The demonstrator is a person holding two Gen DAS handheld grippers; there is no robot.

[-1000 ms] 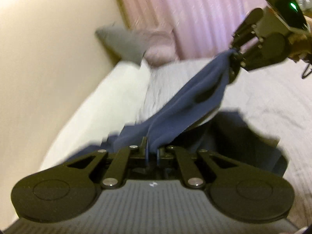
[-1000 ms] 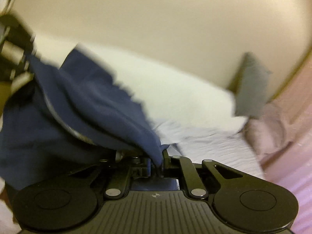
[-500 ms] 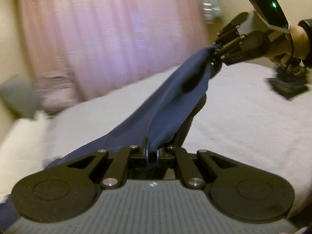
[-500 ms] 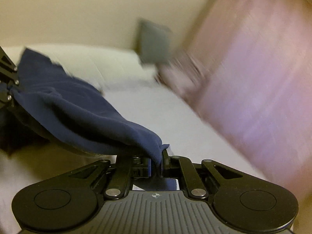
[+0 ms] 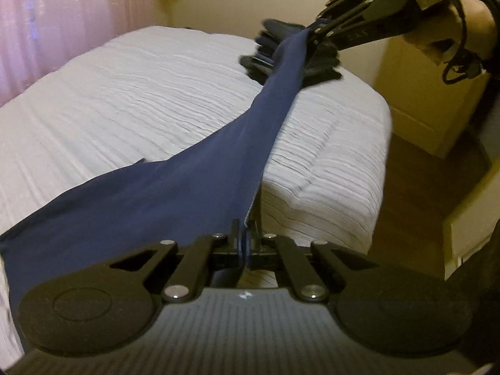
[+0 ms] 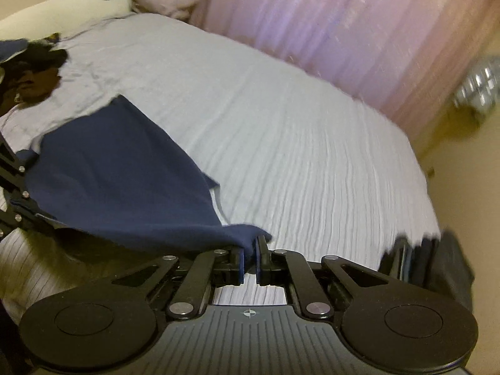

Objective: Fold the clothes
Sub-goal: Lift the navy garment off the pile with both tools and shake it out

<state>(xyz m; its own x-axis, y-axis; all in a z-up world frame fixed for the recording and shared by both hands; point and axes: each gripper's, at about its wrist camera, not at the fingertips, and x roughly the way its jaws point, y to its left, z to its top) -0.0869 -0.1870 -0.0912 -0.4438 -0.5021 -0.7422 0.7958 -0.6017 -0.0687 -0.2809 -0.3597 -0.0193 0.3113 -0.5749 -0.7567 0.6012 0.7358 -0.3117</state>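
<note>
A navy garment (image 5: 200, 187) hangs stretched between my two grippers over the bed, and its loose part drapes onto the cover. My left gripper (image 5: 245, 237) pinches one edge, its jaws closing tight on the fabric. In the left wrist view my right gripper (image 5: 315, 29) grips the far end at the upper right, with a hand behind it. The right wrist view shows the right gripper (image 6: 249, 250) shut on a bunched corner of the garment (image 6: 118, 172). The left gripper's linkage (image 6: 12, 187) is at the left edge.
The bed (image 5: 140, 87) has a pale ribbed cover (image 6: 297, 143). A stack of dark folded clothes (image 5: 290, 53) sits at its far corner (image 6: 437, 259). A loose dark clothes pile (image 6: 31, 68) lies near the pillows (image 6: 78, 3). Pink curtain (image 6: 343, 25) beyond; wooden floor (image 5: 415, 187) and a beige cabinet beside the bed.
Both grippers swung fast across the room with the garment held between them. The view turned from the wall and pillows toward the curtain and the bed's foot. The garment now hangs lower over the cover.
</note>
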